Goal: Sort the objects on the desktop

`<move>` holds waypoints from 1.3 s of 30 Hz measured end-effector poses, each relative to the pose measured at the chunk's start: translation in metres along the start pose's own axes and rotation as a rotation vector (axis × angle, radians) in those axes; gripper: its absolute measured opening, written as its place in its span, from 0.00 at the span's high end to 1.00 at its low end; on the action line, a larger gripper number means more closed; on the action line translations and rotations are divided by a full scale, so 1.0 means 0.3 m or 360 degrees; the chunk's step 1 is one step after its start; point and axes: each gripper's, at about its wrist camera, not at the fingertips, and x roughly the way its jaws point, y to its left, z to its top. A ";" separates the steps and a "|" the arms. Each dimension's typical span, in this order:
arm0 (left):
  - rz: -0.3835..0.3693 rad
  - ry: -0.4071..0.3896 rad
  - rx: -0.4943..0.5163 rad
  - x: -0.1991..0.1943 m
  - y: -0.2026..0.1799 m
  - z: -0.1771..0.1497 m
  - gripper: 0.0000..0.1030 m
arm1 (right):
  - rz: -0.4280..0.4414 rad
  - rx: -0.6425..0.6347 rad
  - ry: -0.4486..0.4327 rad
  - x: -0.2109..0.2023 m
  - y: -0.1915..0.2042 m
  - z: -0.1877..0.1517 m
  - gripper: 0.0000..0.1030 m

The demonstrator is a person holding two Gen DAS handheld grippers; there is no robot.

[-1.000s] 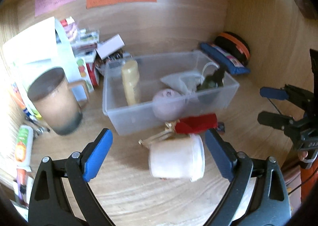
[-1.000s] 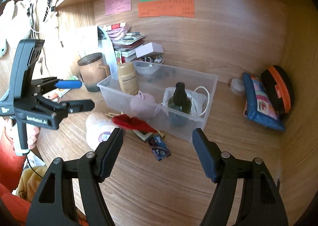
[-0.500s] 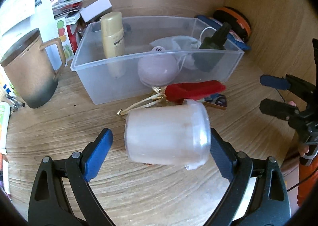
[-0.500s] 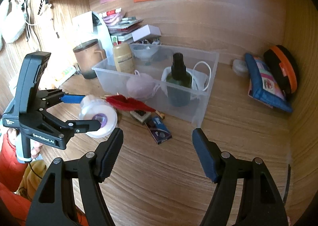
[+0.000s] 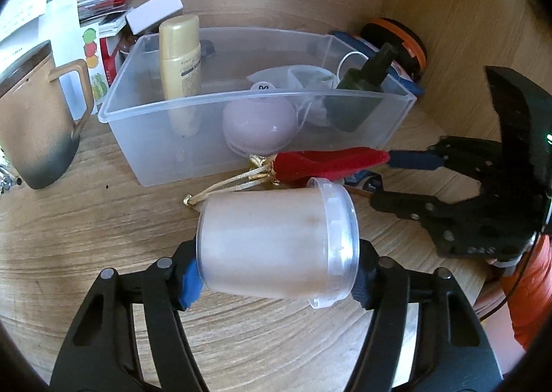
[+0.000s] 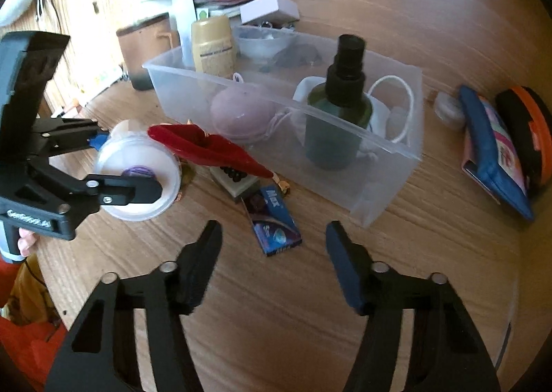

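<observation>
A translucent plastic jar (image 5: 272, 247) with a clear lid lies on its side on the wooden desk. My left gripper (image 5: 276, 271) is closing on it, one blue pad on its base and the other on its lid. The right wrist view shows that gripper (image 6: 127, 164) astride the jar (image 6: 138, 167). My right gripper (image 6: 272, 236) hangs low over the desk with its jaws closing. A blue card packet (image 6: 276, 229) lies between its tips, untouched by the pads. A red felt pepper (image 6: 210, 150) on a gold cord lies in front of the clear bin (image 6: 286, 102).
The bin (image 5: 255, 95) holds a gold bottle (image 5: 181, 57), a lilac round case (image 5: 258, 123), a dark green spray bottle (image 6: 338, 112) and a white pouch. A brown mug (image 5: 34, 123) stands left, with papers and boxes behind. A blue pouch (image 6: 493, 150) and an orange-black case (image 6: 528, 136) lie right.
My left gripper came down over the jar and narrowed onto its two ends. My right gripper dropped toward the blue packet and its jaws drew closer together.
</observation>
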 end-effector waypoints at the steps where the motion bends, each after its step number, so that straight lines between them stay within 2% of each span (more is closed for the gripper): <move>1: 0.0007 -0.0015 -0.0005 -0.003 0.002 0.000 0.36 | 0.0021 -0.0005 0.0017 0.014 -0.002 0.007 0.55; 3: 0.0019 -0.0041 -0.0012 -0.009 0.002 0.002 0.36 | 0.0044 -0.0018 0.0036 0.034 -0.003 0.016 0.64; 11: 0.0040 -0.0117 -0.0045 -0.034 0.020 0.005 0.36 | 0.0046 -0.0077 0.0080 0.077 0.013 0.032 0.65; 14: 0.0027 -0.0118 -0.0071 -0.033 0.029 0.007 0.36 | 0.0074 -0.0076 0.0078 0.078 0.020 0.036 0.75; 20: 0.0026 -0.0117 -0.0101 -0.047 0.042 -0.001 0.36 | 0.0112 -0.0012 0.0063 0.054 0.020 0.009 0.76; 26: 0.0074 -0.0128 -0.0129 -0.068 0.063 -0.008 0.36 | 0.0111 0.0058 0.0029 0.020 0.008 -0.018 0.76; 39: 0.0137 -0.0207 -0.0184 -0.175 0.090 -0.011 0.36 | 0.0070 0.0112 -0.0141 -0.131 0.003 -0.056 0.76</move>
